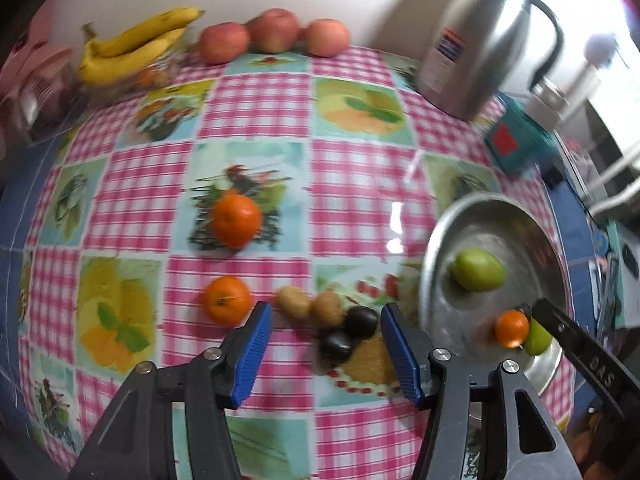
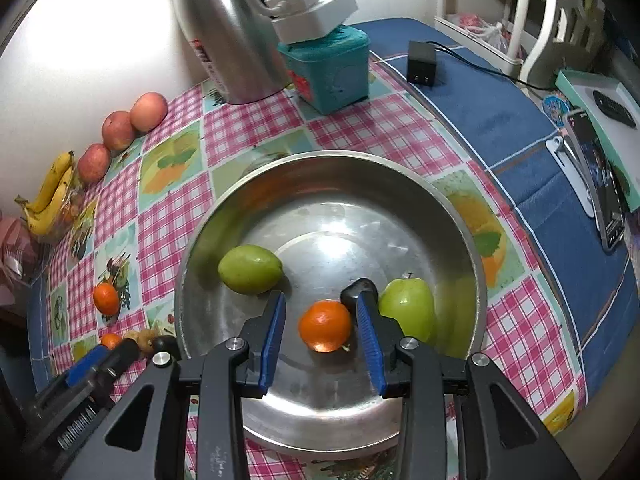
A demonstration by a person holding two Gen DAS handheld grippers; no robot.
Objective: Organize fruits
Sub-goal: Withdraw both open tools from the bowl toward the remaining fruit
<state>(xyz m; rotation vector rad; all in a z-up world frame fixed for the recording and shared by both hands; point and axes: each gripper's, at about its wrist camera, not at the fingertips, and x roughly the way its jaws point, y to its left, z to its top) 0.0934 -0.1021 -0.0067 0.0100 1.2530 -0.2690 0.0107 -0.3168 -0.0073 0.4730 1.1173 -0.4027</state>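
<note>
A steel bowl (image 2: 460,240) holds an oval green fruit (image 2: 250,269), a green apple (image 2: 408,308), a small orange (image 2: 325,325) and a dark plum (image 2: 360,290). My right gripper (image 2: 322,316) is open over the bowl, with the orange between its fingers and untouched. My left gripper (image 1: 326,322) is open above two dark plums (image 1: 352,330) and two brown kiwis (image 1: 310,306) on the tablecloth. Two oranges (image 1: 236,220) (image 1: 227,299) lie to its left. The bowl (image 1: 516,216) is at its right.
Bananas (image 1: 136,46) and three red apples (image 1: 274,36) sit by the back wall. A steel thermos jug (image 1: 480,32) and a teal box (image 2: 328,68) stand behind the bowl. A phone (image 2: 600,184) and a charger (image 2: 421,64) lie on the blue cloth at right.
</note>
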